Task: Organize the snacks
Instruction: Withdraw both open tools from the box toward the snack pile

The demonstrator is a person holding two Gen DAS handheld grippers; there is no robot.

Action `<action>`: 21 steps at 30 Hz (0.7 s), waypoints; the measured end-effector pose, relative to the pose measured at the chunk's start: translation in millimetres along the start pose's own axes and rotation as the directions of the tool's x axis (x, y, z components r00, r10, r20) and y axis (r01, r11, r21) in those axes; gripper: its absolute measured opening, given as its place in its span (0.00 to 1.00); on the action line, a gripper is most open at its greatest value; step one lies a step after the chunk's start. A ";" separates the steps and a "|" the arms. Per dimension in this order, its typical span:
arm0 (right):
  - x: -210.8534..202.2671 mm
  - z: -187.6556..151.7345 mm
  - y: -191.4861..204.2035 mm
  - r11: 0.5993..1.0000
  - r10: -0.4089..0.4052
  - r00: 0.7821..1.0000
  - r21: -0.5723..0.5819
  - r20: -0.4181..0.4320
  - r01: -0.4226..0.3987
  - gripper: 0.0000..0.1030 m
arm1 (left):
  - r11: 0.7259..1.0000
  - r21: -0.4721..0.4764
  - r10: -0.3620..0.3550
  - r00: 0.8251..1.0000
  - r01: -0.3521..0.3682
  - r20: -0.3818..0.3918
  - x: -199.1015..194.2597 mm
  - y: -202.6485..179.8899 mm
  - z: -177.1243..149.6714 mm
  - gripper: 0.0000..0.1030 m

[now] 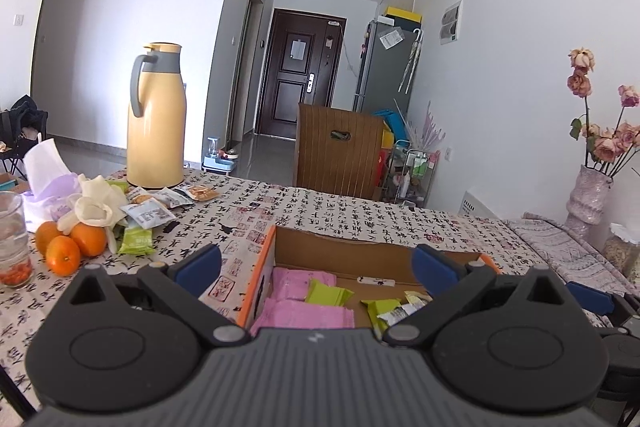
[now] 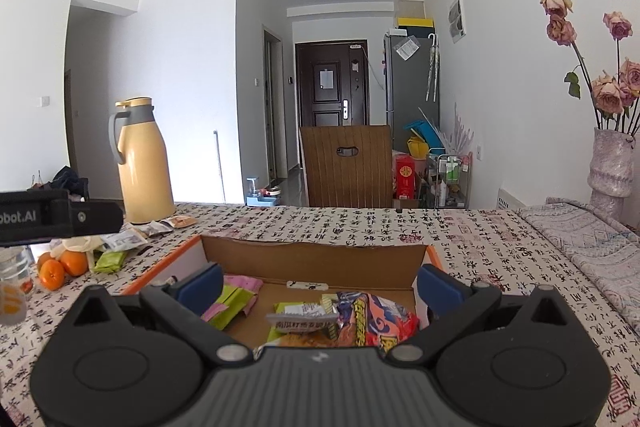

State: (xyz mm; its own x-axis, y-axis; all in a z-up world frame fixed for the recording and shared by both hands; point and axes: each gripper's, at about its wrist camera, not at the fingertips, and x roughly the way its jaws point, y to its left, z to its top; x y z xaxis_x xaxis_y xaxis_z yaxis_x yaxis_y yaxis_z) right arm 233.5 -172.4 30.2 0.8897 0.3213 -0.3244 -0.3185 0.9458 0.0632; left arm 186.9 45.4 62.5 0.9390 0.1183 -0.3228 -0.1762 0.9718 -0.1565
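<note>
Both tongs, left (image 1: 316,267) and right (image 2: 320,283), gape level over the box (image 2: 316,257).

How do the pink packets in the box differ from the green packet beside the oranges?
The pink packets lie inside the cardboard box, already sorted; the green packet lies loose on the tablecloth by the oranges. The pink ones are several, overlapping; the green one is single. Both are flat sealed snack wrappers.

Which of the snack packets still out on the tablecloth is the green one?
The green packet beside the oranges, nearest the camera in the loose pile; the others near the yellow jug are white, grey or orange.
</note>
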 end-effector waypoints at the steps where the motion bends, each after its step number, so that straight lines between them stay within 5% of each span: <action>1: -5.4 -2.0 1.8 1.000 0.003 1.000 0.000 -0.003 -0.003 1.00 | 1.000 0.000 0.000 1.000 0.000 0.000 -5.7 1.0 -1.7 1.00; 21: -96.3 -65.2 28.2 1.000 0.002 0.996 0.010 -0.089 -0.001 1.00 | 0.999 0.030 -0.010 0.998 0.012 -0.067 -96.9 38.8 -59.4 1.00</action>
State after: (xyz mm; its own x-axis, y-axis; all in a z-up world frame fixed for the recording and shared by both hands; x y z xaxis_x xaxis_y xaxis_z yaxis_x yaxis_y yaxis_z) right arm 117.6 -179.8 1.7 0.8563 0.3173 -0.4075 -0.3161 0.9460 0.0724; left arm 71.5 59.5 32.3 0.9187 0.0949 -0.3834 -0.1563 0.9788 -0.1324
